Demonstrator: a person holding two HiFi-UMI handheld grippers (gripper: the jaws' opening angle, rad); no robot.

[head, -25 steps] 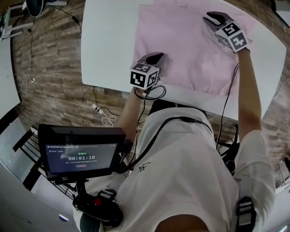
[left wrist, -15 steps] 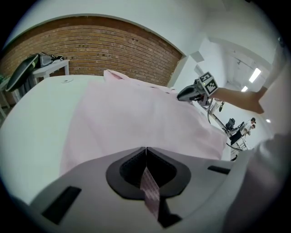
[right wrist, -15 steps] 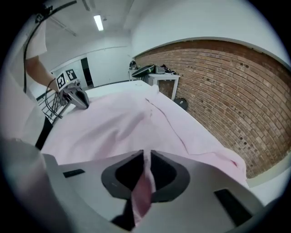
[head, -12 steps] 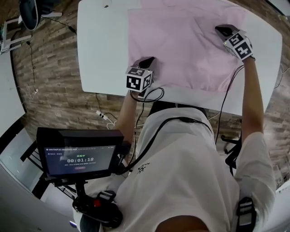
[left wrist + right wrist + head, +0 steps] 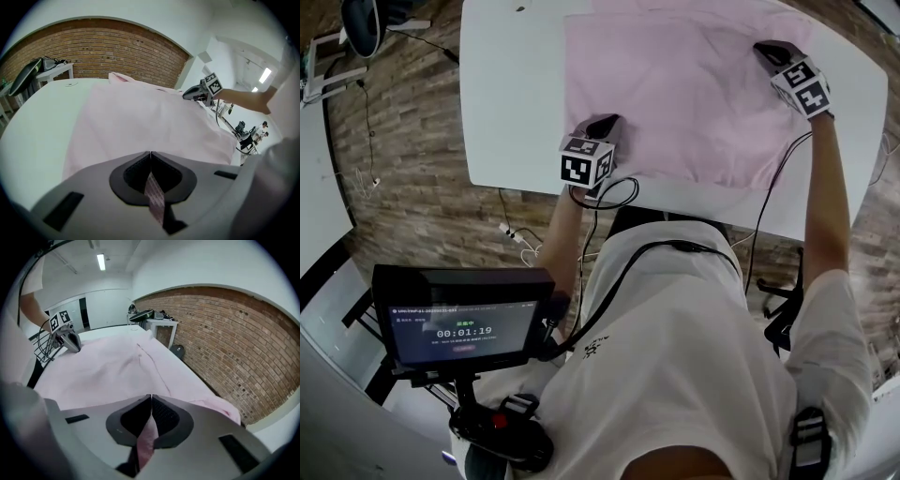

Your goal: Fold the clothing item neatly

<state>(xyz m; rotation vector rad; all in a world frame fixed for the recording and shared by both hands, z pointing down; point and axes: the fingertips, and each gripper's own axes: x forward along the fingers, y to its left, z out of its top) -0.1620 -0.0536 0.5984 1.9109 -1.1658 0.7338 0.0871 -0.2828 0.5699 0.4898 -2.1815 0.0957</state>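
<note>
pink garment (image 5: pixel 694 94) spread flat on the white table (image 5: pixel 506 103), covering the table's middle and right part. its far end is cut off by the top of the head view. long axis runs from the table's near edge toward its far edge. a raised fold, maybe a collar, lies at the far end in the left gripper view. near edge lies just inside the table's near edge, roughly parallel to it.

left gripper (image 5: pixel 605 125) at the garment's near left corner, close to the table's near edge. jaws together, a strip of pink cloth pinched between them. it tilts down and away, marker cube toward the person. forearm short and bent, rising from below the table's near edge.

right gripper (image 5: pixel 769 50) farther across the table, on the garment's right side edge. jaws closed on a fold of the cloth. arm stretched long over the table's near edge, gripper tilted down.
</note>
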